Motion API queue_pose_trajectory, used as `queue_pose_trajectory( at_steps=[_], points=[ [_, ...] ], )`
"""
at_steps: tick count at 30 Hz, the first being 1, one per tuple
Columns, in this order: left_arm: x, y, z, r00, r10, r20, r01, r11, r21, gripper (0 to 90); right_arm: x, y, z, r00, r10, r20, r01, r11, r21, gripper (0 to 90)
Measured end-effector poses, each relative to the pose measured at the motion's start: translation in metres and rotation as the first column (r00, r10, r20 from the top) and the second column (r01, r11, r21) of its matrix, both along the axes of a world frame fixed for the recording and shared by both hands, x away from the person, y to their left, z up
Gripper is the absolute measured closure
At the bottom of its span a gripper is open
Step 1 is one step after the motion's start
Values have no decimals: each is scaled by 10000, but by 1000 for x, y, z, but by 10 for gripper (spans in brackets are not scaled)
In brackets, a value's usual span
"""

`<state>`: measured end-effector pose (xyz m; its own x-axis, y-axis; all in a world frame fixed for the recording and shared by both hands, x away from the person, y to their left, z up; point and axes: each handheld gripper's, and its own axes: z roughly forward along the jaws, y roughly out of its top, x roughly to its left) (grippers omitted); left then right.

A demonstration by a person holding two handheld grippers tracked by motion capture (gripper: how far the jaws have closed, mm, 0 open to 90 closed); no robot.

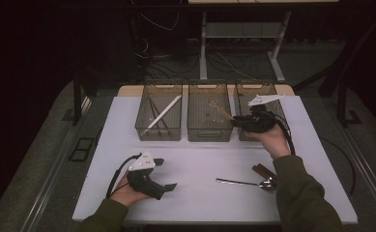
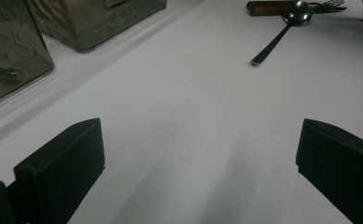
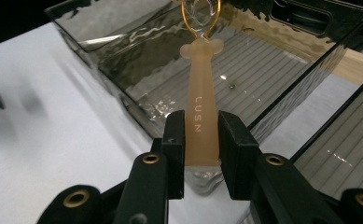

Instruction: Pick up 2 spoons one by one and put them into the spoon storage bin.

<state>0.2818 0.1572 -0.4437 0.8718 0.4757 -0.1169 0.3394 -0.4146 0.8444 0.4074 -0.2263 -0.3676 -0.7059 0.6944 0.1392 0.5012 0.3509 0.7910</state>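
While the white table [image 1: 200, 159] took up most of the high view, we counted three smoky clear bins in a row along its far edge. The left bin [image 1: 159, 116] held a long pale stick lying slantwise, with darker thin pieces under it that we could not make out. The middle bin [image 1: 209, 117] had a ribbed floor that looked nearly bare. The right bin [image 1: 259, 108] sat largely behind the right hand, so we could not tell its contents.

Our right gripper [image 1: 238, 121] hung at the near right corner of the middle bin, jaws clamped on the lower end of a peach-coloured handle [image 3: 201, 121] marked LUSN. The handle rose from between the jaws and reached over the bin's wall, ending in a gold wire loop [image 3: 200, 14] that was cut off by the top of the right gripper view; what tool it was we could not say.

Our left gripper [image 1: 166, 174] rested low over bare table at the near left, jaws spread wide with nothing between them.

Well apart from both, near the right forearm, lay a metal spoon [image 1: 253, 183], its bowl just beside a brown wooden-handled piece [image 1: 263, 170]. A fork [image 2: 331, 3] showed there too, cut off at the frame's edge in the left gripper view.
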Motion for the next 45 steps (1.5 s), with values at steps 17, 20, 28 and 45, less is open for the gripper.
queue_pose_trajectory(
  at_steps=[17, 20, 28, 45],
  points=[
    [-1, -1, 0, 10000, -57, -5, 57, 10000, -52, 0, 35, 42, -9, 9938, -383, -1045, 230, 9893, -1444, 736],
    [-1, -1, 0, 9999, -107, 5, 107, 9999, 15, 0, 40, 49, -12, 9917, -415, -1213, 184, 9824, -1858, 735],
    [-1, -2, -1, 9999, -128, -64, 128, 9999, -28, 0, 46, 59, -15, 9877, -370, -1522, 16, 9740, -2266, 735],
    [-1, -2, -1, 9999, -150, -82, 149, 9999, -35, 0, 43, 50, -1, 9921, -724, -1029, 598, 9910, -1199, 430]
  ],
)
